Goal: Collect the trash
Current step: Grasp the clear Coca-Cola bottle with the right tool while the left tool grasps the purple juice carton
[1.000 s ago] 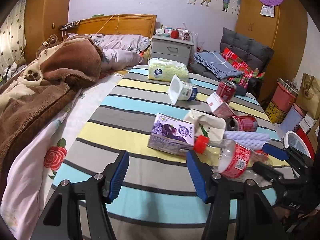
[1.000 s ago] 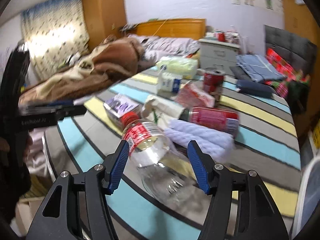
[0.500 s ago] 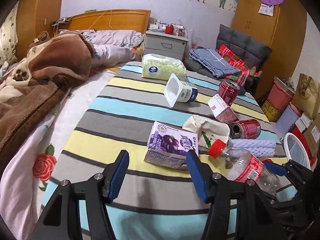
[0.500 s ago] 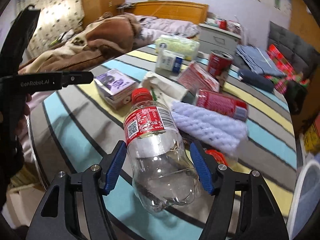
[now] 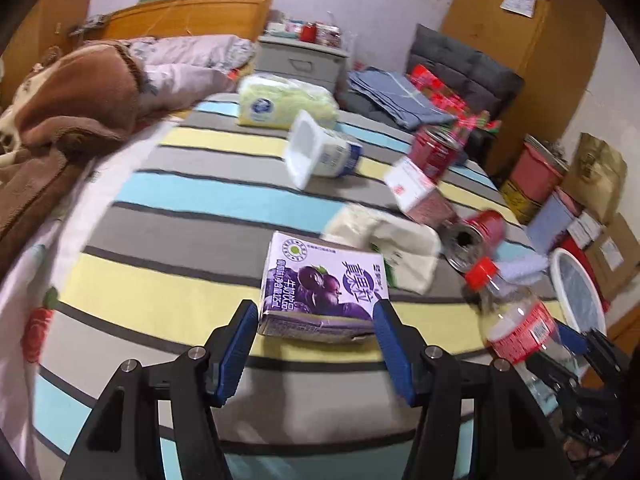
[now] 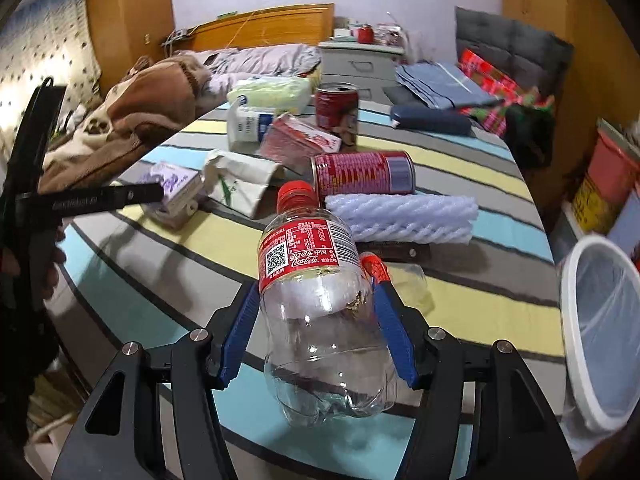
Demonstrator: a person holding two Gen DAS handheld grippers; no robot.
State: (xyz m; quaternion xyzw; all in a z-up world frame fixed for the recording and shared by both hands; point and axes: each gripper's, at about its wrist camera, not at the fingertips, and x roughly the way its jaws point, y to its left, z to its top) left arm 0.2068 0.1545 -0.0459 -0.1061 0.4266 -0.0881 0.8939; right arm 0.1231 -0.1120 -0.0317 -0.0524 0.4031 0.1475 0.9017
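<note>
Two grippers are working the bed: our right gripper is closing around the clear bottle beside the purple carton, which our open left gripper is straddling to grasp.

Two wrist views — low, close, sharing bed.

In the left wrist view motion blur smeared the two red cans and the white bin, whose far side ran behind the right gripper. The brown handle (perhaps a knife's) lay mostly hidden under the foam sleeve.
</note>
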